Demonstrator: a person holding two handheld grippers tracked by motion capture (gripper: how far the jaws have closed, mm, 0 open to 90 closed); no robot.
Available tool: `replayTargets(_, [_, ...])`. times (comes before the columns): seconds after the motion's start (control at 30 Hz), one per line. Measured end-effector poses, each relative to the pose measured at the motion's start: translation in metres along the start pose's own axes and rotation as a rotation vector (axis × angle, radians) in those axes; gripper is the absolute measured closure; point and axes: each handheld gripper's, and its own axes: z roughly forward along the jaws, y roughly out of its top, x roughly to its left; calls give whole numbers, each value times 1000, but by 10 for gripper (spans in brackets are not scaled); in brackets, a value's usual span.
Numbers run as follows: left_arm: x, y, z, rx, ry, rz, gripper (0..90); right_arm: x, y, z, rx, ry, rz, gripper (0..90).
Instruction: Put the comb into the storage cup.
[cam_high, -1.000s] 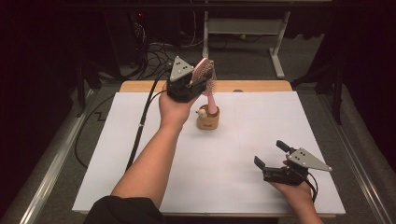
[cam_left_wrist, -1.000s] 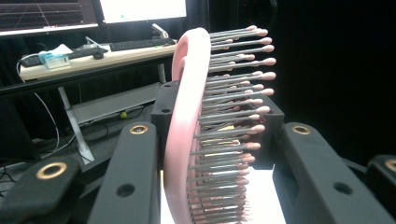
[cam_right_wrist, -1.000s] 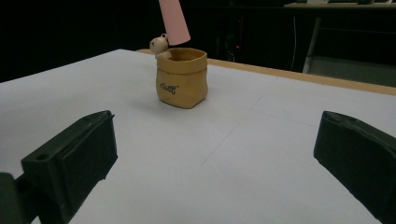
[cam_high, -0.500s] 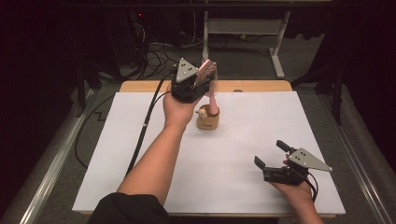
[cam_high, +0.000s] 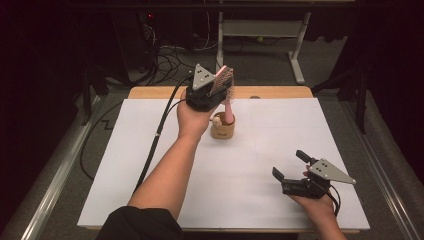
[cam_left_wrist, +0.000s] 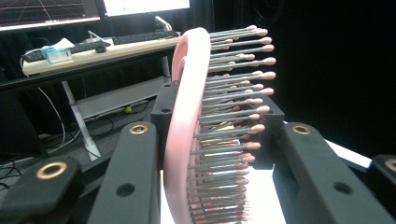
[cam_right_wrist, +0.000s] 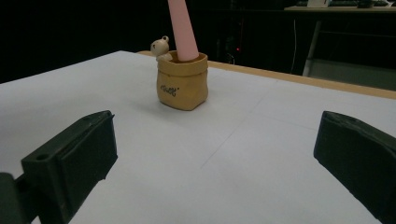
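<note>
The left forearm reached diagonally up the white table (cam_high: 125, 165) from the bottom edge of the high view, sleeve bunched at the elbow, wrist bent slightly back so that the left gripper (cam_high: 220, 92) pointed up and away over the far middle of the table. That gripper was clenched on the head of a pink hairbrush (cam_high: 223, 82). In the left gripper view the brush head (cam_left_wrist: 187, 116) stood upright between the two black jaws, its pink back against one jaw and its rows of pink-tipped bristles facing the other. The black cable (cam_high: 157, 132) hung from the gripper and trailed back beside the forearm toward the near edge.

The brush's tapered pink handle ran down from the gripper into a small tan holder (cam_high: 222, 130) shaped like a sack, which stood on the table just beside the left hand (cam_high: 192, 117). In the right gripper view the handle (cam_right_wrist: 182, 28) stood nearly upright inside the holder (cam_right_wrist: 182, 81), with a tiny bear figure (cam_right_wrist: 160, 48) perched at the rim.

The right hand (cam_high: 315, 205) rested low near the table's near right corner, well apart from the holder. The right gripper (cam_high: 292, 167) lay roughly level, aimed toward the holder, its jaws spread wide with nothing between them.
</note>
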Motion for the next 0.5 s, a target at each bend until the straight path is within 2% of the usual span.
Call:
replayTargets(0.17, [0,-2,3,13,14,-4,636,0,0,1,4,2,1,0])
replayTargets(0.5, [-1,-9,9,25,16,6,637,-1,0,-1,-3,-1,4,0])
